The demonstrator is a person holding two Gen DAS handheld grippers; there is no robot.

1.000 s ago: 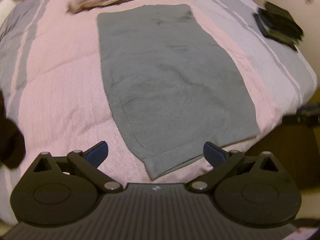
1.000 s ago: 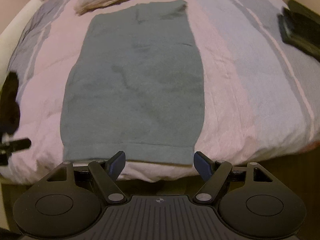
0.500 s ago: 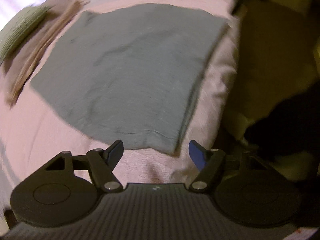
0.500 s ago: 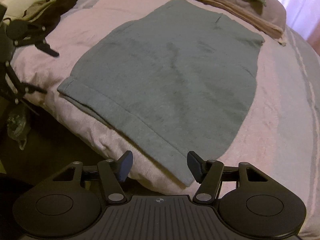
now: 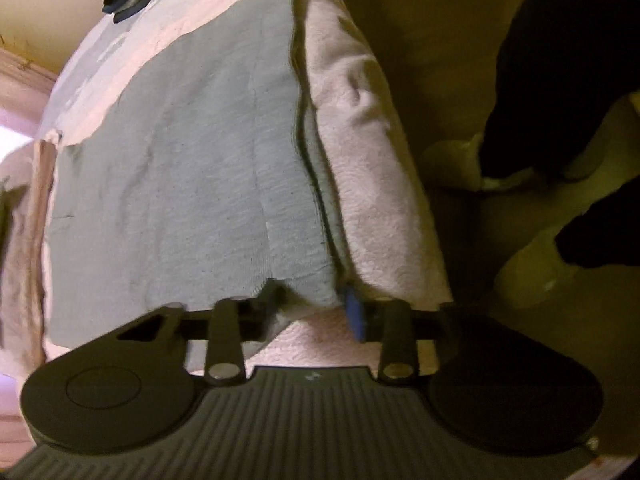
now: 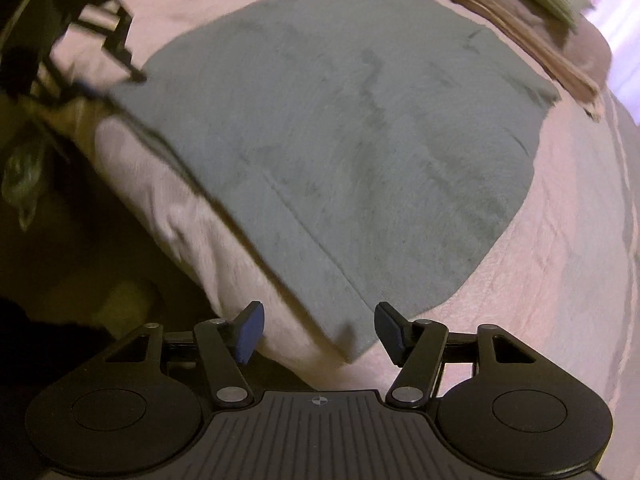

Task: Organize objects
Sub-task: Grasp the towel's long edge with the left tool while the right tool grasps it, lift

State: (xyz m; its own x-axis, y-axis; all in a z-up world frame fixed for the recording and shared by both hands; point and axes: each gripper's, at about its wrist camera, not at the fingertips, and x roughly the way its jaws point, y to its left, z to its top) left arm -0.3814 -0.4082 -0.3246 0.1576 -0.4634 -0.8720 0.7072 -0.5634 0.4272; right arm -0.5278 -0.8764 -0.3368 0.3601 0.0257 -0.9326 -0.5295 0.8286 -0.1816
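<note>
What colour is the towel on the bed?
Grey-blue towel, plain; clearest in the right wrist view.

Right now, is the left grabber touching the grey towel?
Touching. In the left wrist view, the left gripper straddles the corner of the grey towel, and the cloth bunches over its left finger.

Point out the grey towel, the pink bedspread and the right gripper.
grey towel (image 6: 360, 140), right wrist view, its flat middle.
pink bedspread (image 6: 540, 300), right wrist view, bare part beside the towel.
right gripper (image 6: 319, 330), right wrist view, between its fingertips.
</note>
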